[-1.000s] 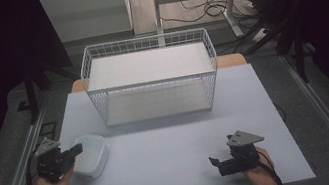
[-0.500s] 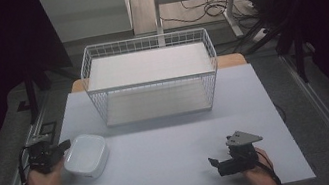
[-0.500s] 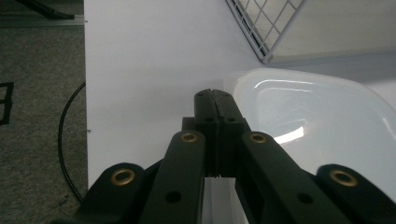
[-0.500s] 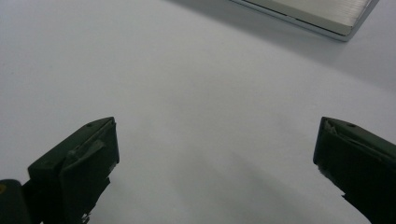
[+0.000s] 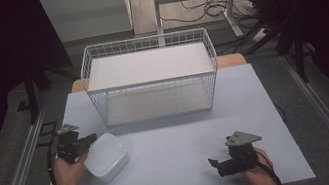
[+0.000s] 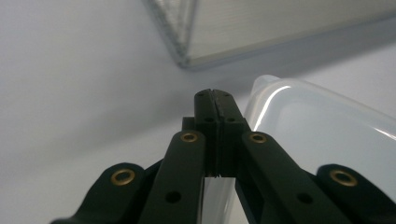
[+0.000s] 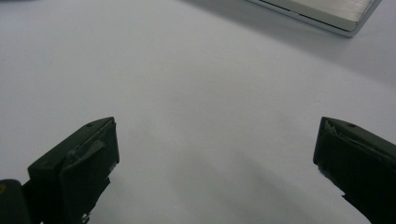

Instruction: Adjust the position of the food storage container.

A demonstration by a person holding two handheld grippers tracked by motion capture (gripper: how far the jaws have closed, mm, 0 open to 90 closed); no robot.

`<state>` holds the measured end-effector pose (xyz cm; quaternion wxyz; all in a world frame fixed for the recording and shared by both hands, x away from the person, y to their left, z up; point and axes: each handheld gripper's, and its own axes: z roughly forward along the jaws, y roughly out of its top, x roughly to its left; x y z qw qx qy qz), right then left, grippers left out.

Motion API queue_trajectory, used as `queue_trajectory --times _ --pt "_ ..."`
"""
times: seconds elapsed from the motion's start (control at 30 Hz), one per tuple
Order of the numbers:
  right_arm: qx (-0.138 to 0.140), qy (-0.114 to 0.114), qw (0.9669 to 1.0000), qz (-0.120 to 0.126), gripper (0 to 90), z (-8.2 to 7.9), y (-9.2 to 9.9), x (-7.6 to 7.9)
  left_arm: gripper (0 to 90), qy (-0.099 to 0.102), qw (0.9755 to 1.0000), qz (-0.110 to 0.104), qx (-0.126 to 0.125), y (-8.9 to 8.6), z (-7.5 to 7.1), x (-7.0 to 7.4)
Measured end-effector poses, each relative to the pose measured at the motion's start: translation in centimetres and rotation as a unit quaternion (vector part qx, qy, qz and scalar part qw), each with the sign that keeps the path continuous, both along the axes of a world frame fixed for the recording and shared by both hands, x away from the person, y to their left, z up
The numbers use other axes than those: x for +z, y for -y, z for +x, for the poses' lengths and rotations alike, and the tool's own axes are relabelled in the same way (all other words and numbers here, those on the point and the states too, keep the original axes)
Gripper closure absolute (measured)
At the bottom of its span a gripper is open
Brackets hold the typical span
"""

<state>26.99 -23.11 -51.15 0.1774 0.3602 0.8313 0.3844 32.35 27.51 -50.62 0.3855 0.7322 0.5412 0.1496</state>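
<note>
A white translucent plastic container [image 5: 106,155] lies on the white tabletop [image 5: 184,130] at the front left. My left gripper [image 5: 90,138] is shut, its tips against the container's left rim, with a hand behind it. In the left gripper view the jaws [image 6: 215,100] are pressed together with nothing between them, and the container [image 6: 322,135] lies just right of them. My right gripper [image 5: 217,164] rests near the front right edge. Its jaws [image 7: 215,154] stand wide open over bare table.
A white wire basket [image 5: 150,81] with a pale board in its bottom stands at the back middle of the table; its corner [image 6: 187,46] shows ahead of the left jaws and its base [image 7: 322,11] beyond the right ones. Dark floor and metal rails flank the table.
My left gripper drew off to the left, then came back right against the container, which has shifted a little to the right. The right gripper has kept still.
</note>
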Motion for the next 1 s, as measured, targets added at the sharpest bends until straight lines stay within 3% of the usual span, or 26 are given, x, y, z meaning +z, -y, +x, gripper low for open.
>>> queue_trajectory --times 0.1,0.23,0.37,0.53,0.63,0.77,0.93,1.0 --pt "0.0 0.002 1.0 0.001 0.1 0.0 0.1 0.0 90.0 0.024 0.9996 0.004 0.014 -0.2 -0.7 0.9" --pt "-0.001 0.003 1.0 0.002 0.1 0.0 0.2 0.1 90.0 0.04 0.9983 0.015 0.039 -1.8 -3.3 1.6" --pt "0.0 0.002 1.0 0.003 0.1 0.0 0.1 0.1 90.0 0.035 0.9971 0.027 0.062 -3.5 -6.9 1.0" --pt "-0.011 0.026 0.9995 0.013 0.1 -0.1 -0.5 0.2 90.0 0.018 0.9978 0.004 0.063 -4.1 -9.8 0.1" --pt "-0.028 0.019 0.9991 0.023 0.1 0.2 -1.1 0.3 90.0 -0.002 0.9985 0.003 0.054 -3.7 -9.8 -0.7" --pt "-0.025 -0.004 0.9996 0.01 0.0 0.9 -2.3 0.2 90.0 -0.019 0.999 0.006 0.041 -2.8 -8.9 -1.3" --pt "0.019 -0.039 0.9991 0.005 0.6 1.8 -4.1 0.4 90.0 -0.023 0.999 0.0 0.037 -2.3 -8.1 -1.3" --pt "0.023 -0.048 0.9986 0.001 11.6 2.0 -4.9 0.5 90.0 -0.026 0.9991 -0.006 0.033 -2.0 -7.6 -1.4"
